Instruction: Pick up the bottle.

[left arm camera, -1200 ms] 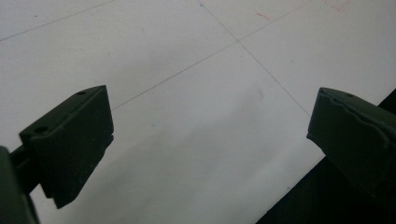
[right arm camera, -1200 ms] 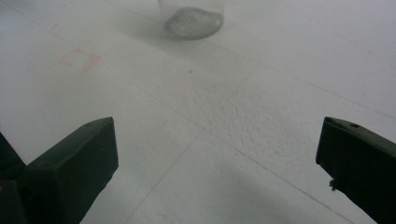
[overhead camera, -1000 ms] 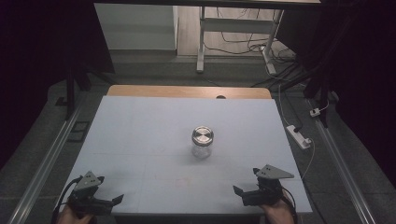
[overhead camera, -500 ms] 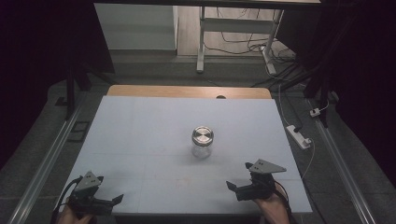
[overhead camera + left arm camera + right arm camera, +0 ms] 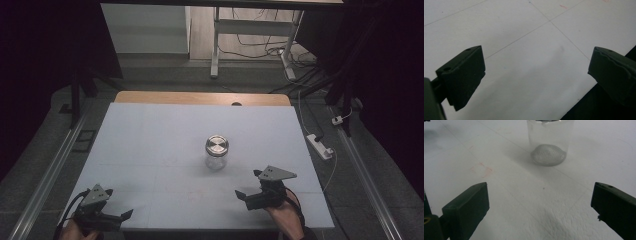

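High view, nearest edge of the white table (image 5: 150,150): the left gripper (image 5: 116,216) sits at about 7 o'clock from the table's centre, over the near-left corner, held by the person's left hand (image 5: 75,231). Its jaws stand wide apart and hold nothing; in the left gripper view (image 5: 536,75) they frame bare white surface, with the table's near edge and the dark drop beyond it crossing under the right-hand jaw.

At about 5 o'clock from the centre, the right gripper (image 5: 246,192) is held by the right hand (image 5: 286,216), with its grey three-cornered plate (image 5: 276,173) on top. Its jaws are likewise spread wide and empty, pointing toward 10 o'clock. In the right gripper view (image 5: 539,202) the jaws flank an open stretch of table bearing a faint reddish mark (image 5: 481,170).

Farther in, near the table's centre and slightly to the right, stands a clear glass jar (image 5: 216,151) with a metal lid (image 5: 217,145), upright, apart from both grippers and nearer the right one. In the right gripper view the jar (image 5: 549,142) lies at 12 o'clock ahead of the jaws.

Beyond the white surface, a wooden strip (image 5: 200,98) forms the far edge; a white power strip (image 5: 320,146) lies on the floor at 3 o'clock.
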Demonstrator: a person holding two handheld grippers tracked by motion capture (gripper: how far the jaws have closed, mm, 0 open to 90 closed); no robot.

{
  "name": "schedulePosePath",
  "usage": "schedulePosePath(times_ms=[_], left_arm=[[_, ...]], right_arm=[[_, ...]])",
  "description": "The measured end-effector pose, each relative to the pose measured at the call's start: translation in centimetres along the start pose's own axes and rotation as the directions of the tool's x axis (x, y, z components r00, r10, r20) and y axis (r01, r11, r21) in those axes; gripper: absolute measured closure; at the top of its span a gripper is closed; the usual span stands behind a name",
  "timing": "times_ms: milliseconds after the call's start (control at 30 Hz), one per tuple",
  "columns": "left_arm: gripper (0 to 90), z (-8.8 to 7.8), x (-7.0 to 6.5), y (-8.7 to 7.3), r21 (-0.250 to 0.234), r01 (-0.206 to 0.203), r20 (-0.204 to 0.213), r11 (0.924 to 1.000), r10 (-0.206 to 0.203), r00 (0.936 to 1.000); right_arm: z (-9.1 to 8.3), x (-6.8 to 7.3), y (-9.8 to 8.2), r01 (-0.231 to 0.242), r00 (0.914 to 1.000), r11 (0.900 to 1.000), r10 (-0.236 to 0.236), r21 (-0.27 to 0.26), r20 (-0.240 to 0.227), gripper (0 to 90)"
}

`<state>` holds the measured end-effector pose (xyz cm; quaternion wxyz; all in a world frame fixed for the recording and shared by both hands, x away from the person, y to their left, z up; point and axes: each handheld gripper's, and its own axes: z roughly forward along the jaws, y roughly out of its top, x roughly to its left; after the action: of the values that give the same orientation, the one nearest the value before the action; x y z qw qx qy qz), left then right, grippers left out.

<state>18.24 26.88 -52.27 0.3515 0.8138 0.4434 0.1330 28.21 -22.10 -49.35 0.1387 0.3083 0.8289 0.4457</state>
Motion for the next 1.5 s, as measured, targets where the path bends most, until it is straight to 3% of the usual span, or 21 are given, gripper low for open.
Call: schedulePosePath(times_ms=[167,267,433,633,833,967,1267,1500], left_arm=[[2.8,-0.2,0.3,-0.2,-0.024,0.018,0.038,0.9995,-0.017,0.9991],[2.9,-0.3,0.3,-0.2,-0.036,0.006,0.050,0.9993,-0.005,0.9988],[2.4,-0.2,0.1,-0.2,-0.029,-0.015,0.050,0.9995,0.016,0.9986],[2.3,-0.2,0.2,-0.2,-0.035,-0.006,0.055,0.9994,0.008,0.9985],[2.2,0.0,-0.2,-0.1,-0.015,-0.034,0.034,0.9993,0.035,0.9988],[2.2,-0.1,0.0,-0.1,-0.020,-0.017,0.033,0.9996,0.018,0.9993],[2.2,-0.1,0.0,-0.1,-0.017,-0.014,0.032,0.9998,0.014,0.9994],[2.1,-0.1,0.2,-0.1,-0.019,-0.006,0.040,0.9998,0.006,0.9992]], right_arm=[[1.0,-0.2,0.5,0.000,0.9999,1.000,0.001,0.018,-0.016,0.0],[1.6,-0.2,0.9,0.011,0.9996,1.000,-0.010,0.027,-0.027,0.0],[2.7,-0.2,1.4,0.024,0.9992,0.999,-0.023,0.044,-0.034,0.0],[4.0,-0.7,1.8,0.015,0.9982,0.998,-0.011,0.063,-0.058,0.0],[5.1,-1.1,2.4,0.030,0.9991,0.996,-0.028,0.082,-0.033,0.0],[5.9,-1.4,2.8,0.002,0.9992,0.997,0.001,0.081,-0.040,0.0],[7.8,-1.7,3.6,-0.002,1.0000,0.993,0.003,0.114,-0.008,0.0],[9.4,-1.9,4.3,0.010,0.9998,0.991,-0.007,0.132,-0.019,0.0]])
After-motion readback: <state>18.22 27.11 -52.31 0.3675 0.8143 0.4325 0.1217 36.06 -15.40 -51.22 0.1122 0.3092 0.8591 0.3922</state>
